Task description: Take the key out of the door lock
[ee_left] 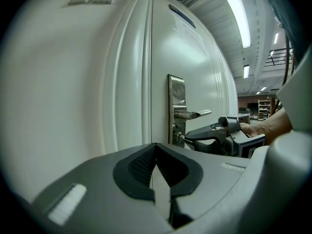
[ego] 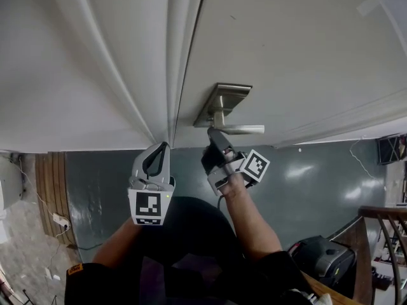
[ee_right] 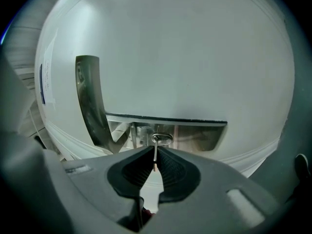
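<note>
The key (ee_right: 155, 156) is still sitting in the door lock (ee_right: 162, 139), so the task is only partly along: the grip looks made, and the pull-out itself is not yet done. In the right gripper view the key is showing edge-on as a thin upright sliver, its far end running into the oval keyhole. Its near part is lying between the ribbed pads right at the jaw tips, not deep in the throat.

The right gripper (ego: 213, 133) is pinching it there, jaws closed on the key from either side, and is pointing straight at the lock just under the lever handle (ego: 245, 129). What is remaining, by my judgement, is drawing the key straight back along its own line, away from the metal plate (ego: 219, 100) and the door (ego: 286, 56).

The left gripper (ego: 159, 147) is hanging well apart to the left, facing the door frame (ego: 95, 75), its jaws closed tip to tip with nothing between them.
</note>
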Demonstrator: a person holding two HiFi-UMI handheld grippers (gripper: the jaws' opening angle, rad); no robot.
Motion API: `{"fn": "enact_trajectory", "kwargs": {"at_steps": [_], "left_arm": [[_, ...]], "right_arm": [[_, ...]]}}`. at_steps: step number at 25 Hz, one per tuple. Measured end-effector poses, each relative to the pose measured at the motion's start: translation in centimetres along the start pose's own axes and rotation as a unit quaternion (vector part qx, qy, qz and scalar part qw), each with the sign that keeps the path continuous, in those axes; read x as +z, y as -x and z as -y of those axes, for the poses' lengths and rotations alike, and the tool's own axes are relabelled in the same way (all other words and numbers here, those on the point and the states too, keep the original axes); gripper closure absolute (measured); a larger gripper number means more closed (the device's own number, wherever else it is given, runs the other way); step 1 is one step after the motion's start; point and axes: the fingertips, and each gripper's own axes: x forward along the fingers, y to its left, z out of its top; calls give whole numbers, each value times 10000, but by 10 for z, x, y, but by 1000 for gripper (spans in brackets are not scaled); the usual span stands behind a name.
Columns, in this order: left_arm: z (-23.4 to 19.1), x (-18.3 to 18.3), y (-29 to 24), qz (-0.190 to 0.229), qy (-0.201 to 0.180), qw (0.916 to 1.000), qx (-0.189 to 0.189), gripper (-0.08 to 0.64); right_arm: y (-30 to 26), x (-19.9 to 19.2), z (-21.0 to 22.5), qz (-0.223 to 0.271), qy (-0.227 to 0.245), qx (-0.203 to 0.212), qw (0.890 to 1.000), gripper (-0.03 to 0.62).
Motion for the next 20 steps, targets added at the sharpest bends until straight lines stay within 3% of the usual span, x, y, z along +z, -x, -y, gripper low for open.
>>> {"fn": "enact_trajectory", "kwargs": {"at_steps": [7, 10, 13, 16, 20], "left_arm": [[2, 4, 3, 42, 86, 9999, 97, 541], [5, 5, 4, 55, 144, 9998, 89, 541], [12, 4, 6, 37, 236, 9997, 59, 541], [21, 6, 11, 32, 379, 9993, 34, 541], [36, 6, 27, 31, 483, 9988, 73, 541]], "right_arm": [[20, -13, -2, -34, -227, 51, 9997, 578], [36, -19, -3, -37, -95, -16, 9999, 578], [54, -22, -9, -77, 457, -192, 9987, 577], [74, -24, -15, -144, 1288, -523, 9902, 577], [106, -24, -19, -231, 2564, -1044, 9606, 577]]}}
